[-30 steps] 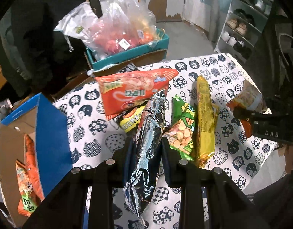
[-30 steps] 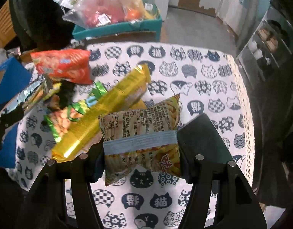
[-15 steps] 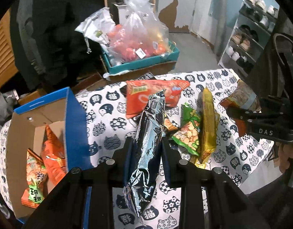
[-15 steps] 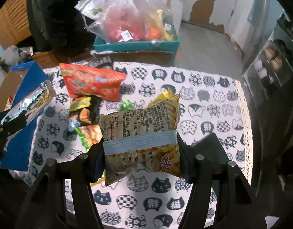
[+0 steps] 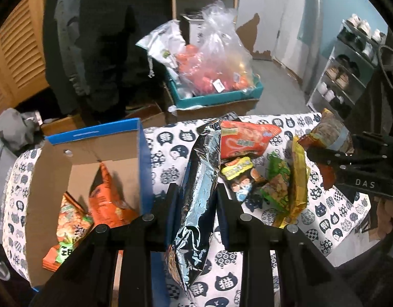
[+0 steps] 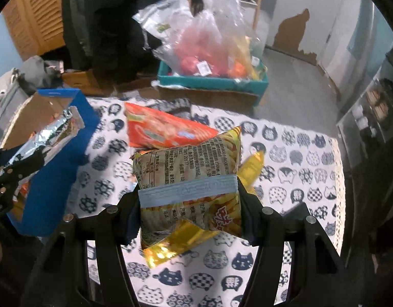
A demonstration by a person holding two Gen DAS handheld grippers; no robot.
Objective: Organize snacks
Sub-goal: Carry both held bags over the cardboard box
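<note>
Both hands have lifted and swung toward the blue box (image 5: 142, 158) since a moment ago; more of its inside shows now, with orange bags (image 5: 104, 199) lying in it. The left hand-held gripper (image 5: 196, 202) is clamped on a long silver bag (image 5: 199, 184), just beside the box wall; the right hand-held gripper (image 6: 188, 204) is clamped on a puffy yellow chip bag (image 6: 188, 168), up above the tabletop (image 6: 285, 153). I think the silver bag should go in first; bring it over the open box, go low, then let go; keep the chip bag clear of the red bag (image 6: 160, 128).
</note>
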